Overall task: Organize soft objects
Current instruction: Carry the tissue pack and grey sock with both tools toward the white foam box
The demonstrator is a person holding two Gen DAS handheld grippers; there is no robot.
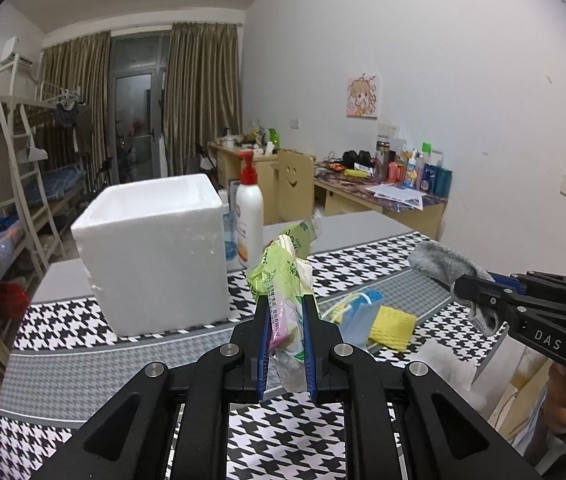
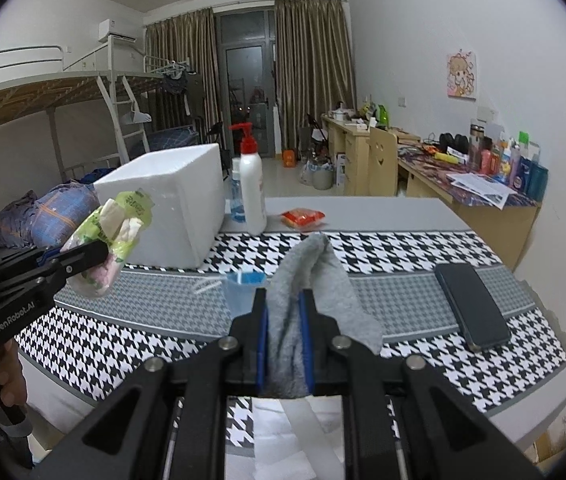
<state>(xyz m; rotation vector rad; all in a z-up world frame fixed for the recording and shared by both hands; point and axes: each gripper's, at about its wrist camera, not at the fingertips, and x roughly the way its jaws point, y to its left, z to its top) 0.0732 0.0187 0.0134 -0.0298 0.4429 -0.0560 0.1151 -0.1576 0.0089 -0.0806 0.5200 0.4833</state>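
My left gripper (image 1: 286, 304) is shut on a green and pink tissue pack (image 1: 283, 276), held above the houndstooth table cloth (image 1: 83, 332). It also shows in the right wrist view (image 2: 103, 254) with the pack (image 2: 119, 220). My right gripper (image 2: 283, 300) is shut on a grey sock (image 2: 311, 276), held above the table. It shows at the right of the left wrist view (image 1: 459, 286) with the sock (image 1: 443, 264). A white foam box (image 1: 151, 256) stands open-topped at the table's back left. A blue face mask (image 1: 359, 316) and a yellow cloth (image 1: 393, 326) lie on the table.
A white pump bottle (image 1: 249, 216) and a blue bottle (image 2: 237, 194) stand right of the foam box (image 2: 171, 200). A red snack packet (image 2: 303, 217) lies behind. A black phone (image 2: 471, 304) lies at the right. Desks with clutter line the right wall, bunk beds the left.
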